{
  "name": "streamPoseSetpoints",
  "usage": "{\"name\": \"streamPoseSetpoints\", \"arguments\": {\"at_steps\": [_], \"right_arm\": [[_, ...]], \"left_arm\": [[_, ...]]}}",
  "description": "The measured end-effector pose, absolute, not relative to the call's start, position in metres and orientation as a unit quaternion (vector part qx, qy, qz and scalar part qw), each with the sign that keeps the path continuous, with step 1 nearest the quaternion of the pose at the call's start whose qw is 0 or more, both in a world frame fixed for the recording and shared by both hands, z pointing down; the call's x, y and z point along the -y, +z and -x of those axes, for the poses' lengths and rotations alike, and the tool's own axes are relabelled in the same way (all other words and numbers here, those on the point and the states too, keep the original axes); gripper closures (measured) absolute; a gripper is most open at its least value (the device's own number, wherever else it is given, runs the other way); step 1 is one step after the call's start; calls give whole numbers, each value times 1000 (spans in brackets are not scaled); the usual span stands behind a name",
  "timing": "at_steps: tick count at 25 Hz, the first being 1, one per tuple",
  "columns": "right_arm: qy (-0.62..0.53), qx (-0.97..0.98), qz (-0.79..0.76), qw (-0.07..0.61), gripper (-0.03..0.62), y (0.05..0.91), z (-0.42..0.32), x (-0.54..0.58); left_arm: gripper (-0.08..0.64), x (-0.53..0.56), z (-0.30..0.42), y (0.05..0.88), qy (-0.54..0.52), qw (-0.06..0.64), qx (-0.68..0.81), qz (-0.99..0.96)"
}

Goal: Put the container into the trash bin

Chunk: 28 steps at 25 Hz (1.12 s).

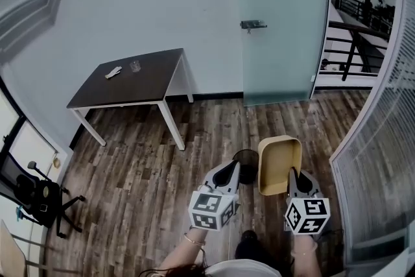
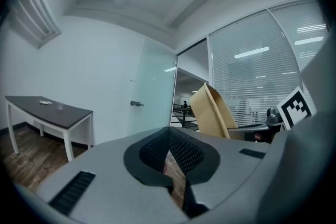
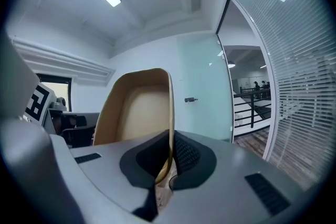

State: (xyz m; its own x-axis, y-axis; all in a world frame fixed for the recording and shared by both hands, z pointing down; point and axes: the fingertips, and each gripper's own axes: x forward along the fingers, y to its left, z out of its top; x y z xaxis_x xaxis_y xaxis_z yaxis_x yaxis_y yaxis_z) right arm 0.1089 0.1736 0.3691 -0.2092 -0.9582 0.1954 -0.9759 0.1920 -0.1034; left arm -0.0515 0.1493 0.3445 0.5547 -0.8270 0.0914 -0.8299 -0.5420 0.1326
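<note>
Right gripper [image 3: 170,153] fingers are clamped on the rim of the tan container [image 3: 137,113], with the wall pinched edge-on between the pads. The container stands up past the fingertips, open side facing the left gripper [image 2: 169,150]. Left fingers are closed tip to tip with nothing between them. The container sits off to their right, not touching. A dark round bin [image 1: 246,157] is on the floor just past the left fingertips, beside the container.
</note>
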Motion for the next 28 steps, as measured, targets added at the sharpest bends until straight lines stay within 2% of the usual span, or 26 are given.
{"name": "streamPoseSetpoints", "arguments": {"at_steps": [13, 28], "right_arm": [[105, 797, -594, 31, 588, 374, -153, -13], [129, 796, -589, 52, 584, 409, -100, 167]], "left_arm": [[541, 4, -7, 349, 17, 78, 488, -869], [541, 180, 40, 386, 39, 103, 488, -866]]}}
